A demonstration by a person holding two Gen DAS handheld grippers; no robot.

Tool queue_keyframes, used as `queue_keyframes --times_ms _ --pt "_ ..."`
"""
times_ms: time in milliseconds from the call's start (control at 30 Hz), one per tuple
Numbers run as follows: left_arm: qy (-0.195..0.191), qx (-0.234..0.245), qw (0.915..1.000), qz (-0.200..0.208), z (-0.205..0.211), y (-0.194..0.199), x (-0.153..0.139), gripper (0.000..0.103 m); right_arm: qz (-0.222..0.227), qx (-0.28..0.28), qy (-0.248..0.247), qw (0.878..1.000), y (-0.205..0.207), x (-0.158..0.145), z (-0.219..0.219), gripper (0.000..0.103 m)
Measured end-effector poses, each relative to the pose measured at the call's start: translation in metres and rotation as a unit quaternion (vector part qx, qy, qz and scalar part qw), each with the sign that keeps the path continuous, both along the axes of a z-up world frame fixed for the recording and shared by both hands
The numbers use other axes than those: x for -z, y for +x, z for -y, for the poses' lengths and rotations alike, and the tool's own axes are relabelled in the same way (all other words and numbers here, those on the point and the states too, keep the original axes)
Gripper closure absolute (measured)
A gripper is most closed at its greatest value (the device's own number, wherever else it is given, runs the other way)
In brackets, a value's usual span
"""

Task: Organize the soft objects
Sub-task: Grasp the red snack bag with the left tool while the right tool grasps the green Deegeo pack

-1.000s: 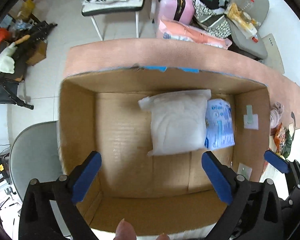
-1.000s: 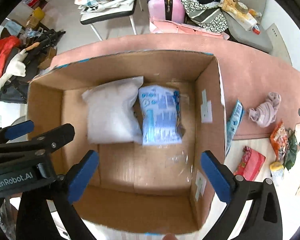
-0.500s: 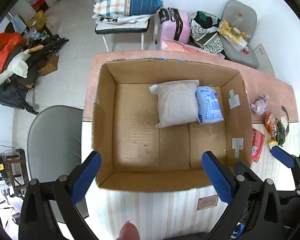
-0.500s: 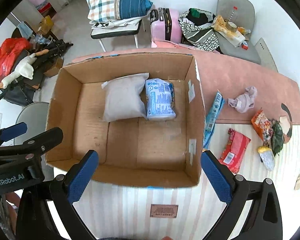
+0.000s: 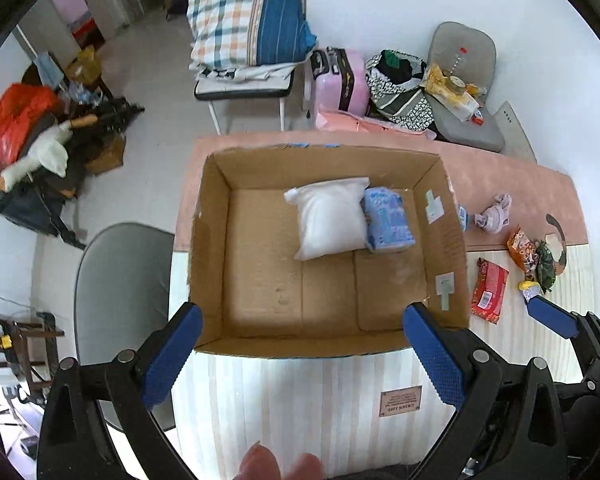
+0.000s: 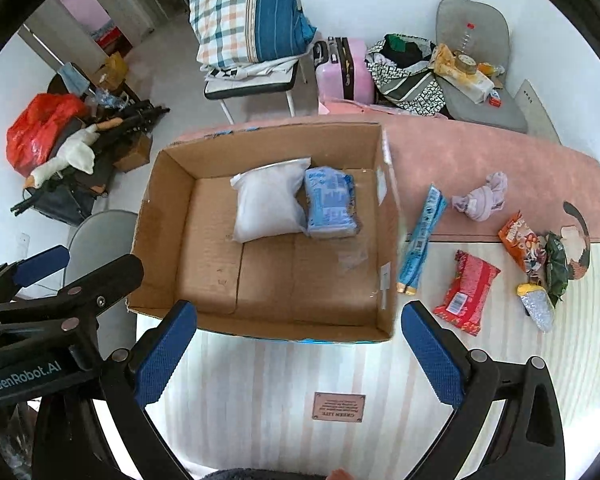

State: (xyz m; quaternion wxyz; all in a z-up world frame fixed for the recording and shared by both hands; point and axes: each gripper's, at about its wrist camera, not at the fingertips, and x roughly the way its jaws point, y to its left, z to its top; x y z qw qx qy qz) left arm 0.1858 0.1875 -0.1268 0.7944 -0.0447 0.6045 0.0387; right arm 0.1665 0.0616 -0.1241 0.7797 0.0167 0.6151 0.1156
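An open cardboard box (image 5: 208, 248) (image 6: 164, 216) stands on the table. Inside it lie a white soft pack (image 5: 330, 218) (image 6: 268, 204) and a blue tissue pack (image 5: 388, 220) (image 6: 332, 202), side by side at the far end. A pale purple crumpled cloth (image 5: 494, 214) (image 6: 480, 198) lies on the table right of the box. My left gripper (image 5: 300, 354) is open and empty, high above the box's near edge. My right gripper (image 6: 300, 354) is open and empty, also above the near edge.
Right of the box lie a long blue packet (image 6: 420, 236), a red snack pack (image 6: 466, 292) (image 5: 488, 290), and orange (image 6: 518, 238) and green (image 6: 556, 268) snack bags. A grey chair (image 5: 120, 288) stands left of the table. Chairs, a pink suitcase (image 5: 342, 80) and bags stand behind.
Both grippers have risen and pulled back from inside the box, so the whole box and table show now. The packs in the box have not moved.
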Motion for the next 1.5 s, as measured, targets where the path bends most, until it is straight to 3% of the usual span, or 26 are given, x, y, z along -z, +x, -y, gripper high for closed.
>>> queue_keyframes --times_ms 200,400,633,767,833,933,1033,1133,1233,1333,1500 --pt "0.005 0.044 0.9988 0.022 0.074 0.021 -0.012 0.0 0.001 0.036 0.001 0.999 0.008 -0.011 0.077 0.0" --pt "-0.031 0.091 0.9953 -0.014 0.177 0.06 0.012 0.0 -0.028 0.102 -0.06 0.993 0.027 0.008 0.205 0.0" --pt "-0.047 0.156 0.9787 -0.125 0.293 0.106 0.104 0.001 -0.09 0.167 -0.103 0.977 0.062 0.071 0.362 0.0" --pt "-0.054 0.163 0.9657 -0.195 0.322 0.116 0.161 0.017 -0.12 0.189 -0.088 0.971 0.082 0.112 0.422 0.0" --pt "-0.056 0.164 0.9586 -0.226 0.332 0.116 0.189 0.019 -0.134 0.196 -0.078 0.968 0.093 0.13 0.438 0.001" --pt "-0.054 0.156 0.9524 -0.256 0.336 0.117 0.216 0.023 -0.155 0.206 -0.053 0.965 0.104 0.156 0.459 0.018" --pt "-0.059 0.144 0.9476 -0.279 0.338 0.114 0.239 0.023 -0.177 0.213 -0.02 0.961 0.113 0.181 0.473 0.028" --pt "-0.06 0.137 0.9442 -0.294 0.34 0.109 0.255 0.024 -0.193 0.197 -0.004 0.961 0.12 0.202 0.476 0.035" --pt "-0.058 0.136 0.9418 -0.302 0.343 0.103 0.264 0.034 -0.209 0.186 0.015 0.96 0.125 0.221 0.475 0.044" --pt "-0.054 0.131 0.9426 -0.302 0.343 0.099 0.267 0.04 -0.211 0.17 0.0 0.963 0.13 0.23 0.467 0.053" --pt "-0.05 0.128 0.9452 -0.296 0.342 0.103 0.269 0.054 -0.211 0.151 -0.035 0.965 0.133 0.232 0.451 0.053"
